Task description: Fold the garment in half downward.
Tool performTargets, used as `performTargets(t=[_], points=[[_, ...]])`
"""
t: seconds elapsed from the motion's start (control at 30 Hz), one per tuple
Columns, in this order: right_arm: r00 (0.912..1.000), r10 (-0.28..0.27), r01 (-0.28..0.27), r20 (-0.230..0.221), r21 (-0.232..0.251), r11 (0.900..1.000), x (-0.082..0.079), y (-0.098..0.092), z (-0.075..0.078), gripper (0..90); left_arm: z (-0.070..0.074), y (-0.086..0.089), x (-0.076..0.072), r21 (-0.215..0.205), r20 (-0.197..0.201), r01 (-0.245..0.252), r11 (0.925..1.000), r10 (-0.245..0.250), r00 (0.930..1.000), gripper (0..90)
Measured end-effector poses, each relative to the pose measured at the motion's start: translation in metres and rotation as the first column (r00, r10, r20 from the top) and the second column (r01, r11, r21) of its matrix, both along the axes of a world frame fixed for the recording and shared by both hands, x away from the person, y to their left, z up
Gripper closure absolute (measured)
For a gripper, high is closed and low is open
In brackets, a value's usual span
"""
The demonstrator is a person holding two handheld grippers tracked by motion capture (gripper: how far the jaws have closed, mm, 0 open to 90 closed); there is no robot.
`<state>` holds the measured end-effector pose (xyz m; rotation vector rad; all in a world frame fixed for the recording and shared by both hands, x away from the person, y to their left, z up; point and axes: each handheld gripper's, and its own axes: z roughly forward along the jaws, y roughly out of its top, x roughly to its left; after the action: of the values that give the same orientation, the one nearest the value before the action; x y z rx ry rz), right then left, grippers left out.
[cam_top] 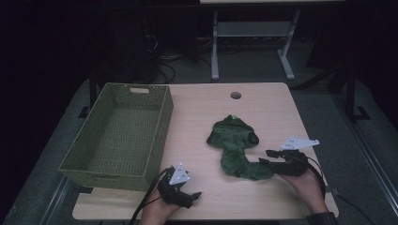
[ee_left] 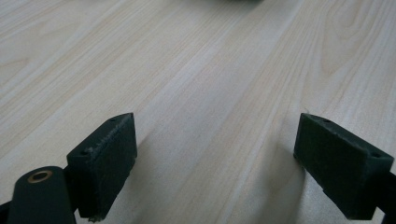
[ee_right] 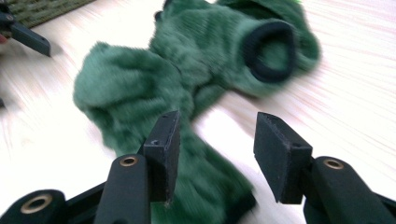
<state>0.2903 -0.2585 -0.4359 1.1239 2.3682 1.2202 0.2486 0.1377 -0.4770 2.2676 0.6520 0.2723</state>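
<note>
From the high view, my left gripper (cam_top: 196, 194) sits low at the near edge of the wooden table (cam_top: 263, 101), just in front of the near corner of the woven green basket (cam_top: 119, 133), which stands on the table's left side. My right gripper (cam_top: 265, 157) is at the near right, pointing leftward at the crumpled green garment (cam_top: 237, 145). The garment lies on the table a little right of the middle, well apart from the basket, and its near end reaches up to my right jaws.

In the left gripper view, my two black jaws stand wide apart over bare pale wood. Nothing lies between them; this tool is released and grips nothing.

In the right gripper view, the picture is somewhat blurred. My jaws are parted with a gap between them. The green garment (ee_right: 196, 84) spreads out just beyond them, and a fold of it runs under and past the left jaw toward the bottom of the view. The pads (ee_right: 163, 149) do not press on the cloth, so this tool is released as well. A dark-rimmed opening (ee_right: 271, 51) of the garment faces me farther back.
</note>
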Motion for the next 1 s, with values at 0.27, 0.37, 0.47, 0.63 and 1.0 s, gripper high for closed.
performTargets(t=[0.27, 0.37, 0.47, 0.63, 1.0], points=[[0.9997, -0.006, 0.006, -0.026, 0.008, 1.000, -0.024, -0.028, -0.013, 51.6, 0.000, -0.001, 0.000, 0.001, 0.001, -0.011, 0.9999, 0.011, 0.9999, 12.9], [0.9990, 0.007, -0.007, -0.043, 0.004, 1.000, -0.032, -0.033, -0.020, 52.4, 0.000, -0.001, 0.000, 0.002, 0.001, -0.011, 0.9999, 0.011, 0.9999, 12.9], [0.9975, 0.023, -0.022, -0.068, 0.008, 1.000, -0.038, -0.034, -0.027, 53.4, 0.000, 0.000, 0.000, 0.003, 0.002, -0.011, 0.9999, 0.011, 0.9999, 12.9], [0.9945, 0.049, -0.048, -0.093, 0.009, 0.999, -0.037, -0.031, -0.033, 55.3, 0.000, 0.000, 0.000, 0.005, 0.004, -0.009, 0.9999, 0.009, 0.9999, 12.9], [0.9901, 0.060, -0.059, -0.127, 0.006, 0.998, -0.028, -0.027, -0.038, 66.5, 0.000, -0.001, 0.001, 0.003, 0.003, -0.011, 0.9999, 0.011, 0.9999, 12.9]])
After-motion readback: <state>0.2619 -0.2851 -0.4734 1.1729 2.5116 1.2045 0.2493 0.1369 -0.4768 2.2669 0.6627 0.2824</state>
